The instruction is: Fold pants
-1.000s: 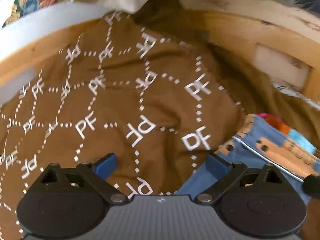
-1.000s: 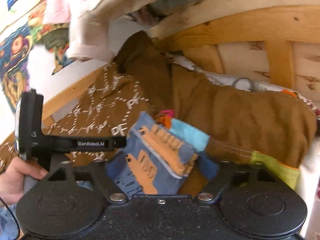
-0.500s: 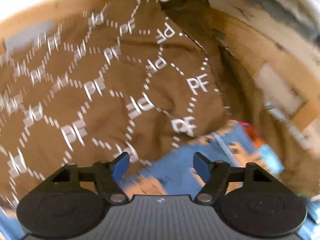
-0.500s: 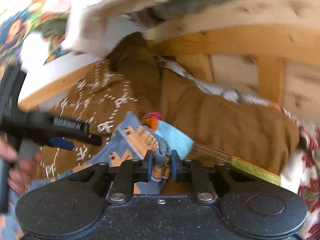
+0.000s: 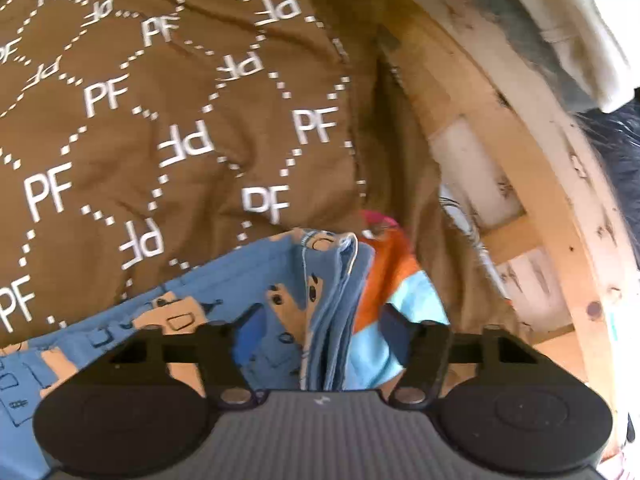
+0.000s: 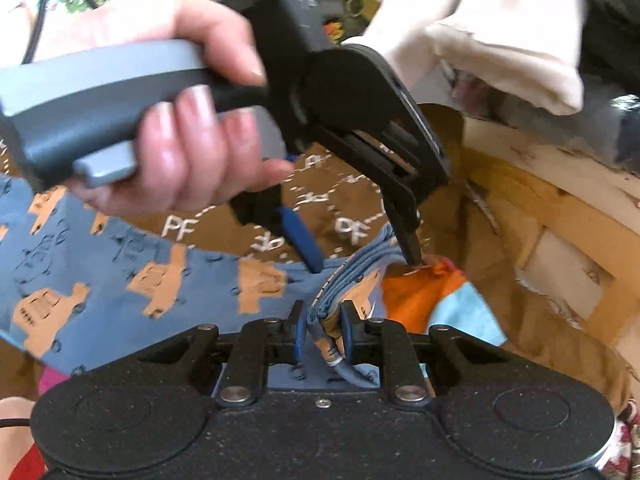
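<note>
The pants (image 5: pixel 280 276) are blue with tan robot prints and lie on a brown "PF" blanket (image 5: pixel 168 120). A bunched fold of them stands up between the open jaws of my left gripper (image 5: pixel 320 322). In the right wrist view the pants (image 6: pixel 132 268) spread to the left. My right gripper (image 6: pixel 322 334) is shut on the bunched edge of the pants. The left gripper (image 6: pixel 360 252), held in a hand, reaches down over the same bunch with its fingers apart on either side.
An orange and light-blue cloth (image 5: pixel 396 280) lies under the pants' right edge and also shows in the right wrist view (image 6: pixel 432 300). A wooden frame (image 5: pixel 500 168) curves along the right. Cream and dark clothes (image 6: pixel 500 28) hang over it.
My left gripper swung right and down over the bunched pants edge, jaws narrowing around it. My right gripper closed on that edge about half a second ago and still holds it.
</note>
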Demonstrator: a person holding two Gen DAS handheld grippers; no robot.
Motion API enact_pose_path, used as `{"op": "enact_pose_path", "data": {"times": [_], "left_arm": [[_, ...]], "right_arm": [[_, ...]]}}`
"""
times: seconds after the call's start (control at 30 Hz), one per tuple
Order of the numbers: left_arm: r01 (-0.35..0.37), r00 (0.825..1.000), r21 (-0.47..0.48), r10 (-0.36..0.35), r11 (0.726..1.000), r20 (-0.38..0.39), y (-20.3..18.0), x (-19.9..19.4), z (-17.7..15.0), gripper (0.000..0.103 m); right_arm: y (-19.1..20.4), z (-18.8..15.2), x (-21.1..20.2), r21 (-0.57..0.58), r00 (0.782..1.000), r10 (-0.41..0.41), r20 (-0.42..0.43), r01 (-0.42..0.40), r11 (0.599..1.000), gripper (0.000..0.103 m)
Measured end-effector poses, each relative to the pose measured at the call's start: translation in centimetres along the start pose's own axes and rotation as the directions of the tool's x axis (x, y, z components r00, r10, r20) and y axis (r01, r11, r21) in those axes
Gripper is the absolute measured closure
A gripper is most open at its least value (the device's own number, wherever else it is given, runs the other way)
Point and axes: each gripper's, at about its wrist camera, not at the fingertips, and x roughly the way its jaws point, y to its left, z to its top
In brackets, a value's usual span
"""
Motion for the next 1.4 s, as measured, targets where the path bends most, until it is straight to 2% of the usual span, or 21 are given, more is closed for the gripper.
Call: {"op": "enact_pose_path", "data": {"times": [0.03,0.1,0.13,0.23,0.47,0.67,0.9,0.97,1.0,1.03,1.1,1.27,1.33,1.4], "left_arm": [[-0.007,1.0,-0.009,0.007,1.0,-0.002,0.2,0.0,-0.1,0.061],[-0.029,1.0,-0.021,0.029,0.999,-0.001,0.6,0.0,-0.4,0.074],[-0.037,0.999,-0.027,0.037,0.999,0.011,0.9,-0.1,-0.6,0.086],[-0.025,0.999,-0.047,0.027,0.999,0.042,1.7,-1.2,-1.2,0.091],[0.014,0.994,-0.1,-0.004,0.995,0.105,4.6,-6.1,-3.0,0.091],[-0.01,0.986,-0.143,0.034,0.99,0.165,8.9,-10.8,-6.5,0.091],[-0.097,0.98,-0.187,0.126,0.978,0.153,13.4,-11.6,-10.3,0.09],[-0.108,0.979,-0.194,0.138,0.975,0.151,14.2,-11.4,-11.0,0.087],[-0.112,0.978,-0.201,0.144,0.973,0.151,14.5,-11.4,-11.3,0.081],[-0.118,0.977,-0.209,0.152,0.971,0.152,14.7,-11.3,-11.4,0.071],[-0.132,0.973,-0.221,0.169,0.966,0.155,15.0,-11.3,-11.7,0.067],[-0.124,0.973,-0.255,0.168,0.959,0.159,15.5,-11.2,-12.0,0.067],[-0.123,0.972,-0.277,0.172,0.953,0.158,15.6,-11.2,-12.0,0.077],[-0.123,0.973,-0.302,0.175,0.945,0.152,15.7,-11.1,-11.9,0.079]], "right_arm": [[0.3,0.0,-0.1,-0.01,1.0,0.004,-0.002,-0.004,1.0,0.084],[0.7,-0.1,-0.1,-0.032,1.0,0.007,0.0,-0.007,0.999,0.085],[1.0,-0.2,-0.2,-0.042,1.0,0.009,0.003,-0.009,0.999,0.085],[1.3,-0.2,-0.5,-0.056,1.0,0.021,0.019,-0.02,0.998,0.086],[3.3,0.3,-2.4,-0.105,0.99,0.098,0.105,-0.087,0.991,0.086],[6.2,0.9,-4.4,-0.166,0.953,0.258,0.156,-0.232,0.958,0.087],[10.1,0.7,-5.0,-0.227,0.905,0.417,0.086,-0.389,0.893,0.088],[11.1,0.5,-4.8,-0.24,0.896,0.44,0.053,-0.416,0.877,0.088],[11.5,0.4,-4.6,-0.24,0.893,0.448,0.037,-0.428,0.871,0.088],[11.6,0.3,-4.4,-0.238,0.892,0.452,0.024,-0.434,0.869,0.088],[11.7,0.2,-4.0,-0.229,0.892,0.452,0.007,-0.439,0.869,0.087],[11.5,0.3,-3.6,-0.212,0.901,0.434,-0.005,-0.425,0.88,0.076],[11.5,0.2,-3.5,-0.215,0.907,0.422,-0.016,-0.415,0.884,0.073],[11.5,0.1,-3.1,-0.221,0.91,0.415,-0.027,-0.41,0.885,0.073]]}}
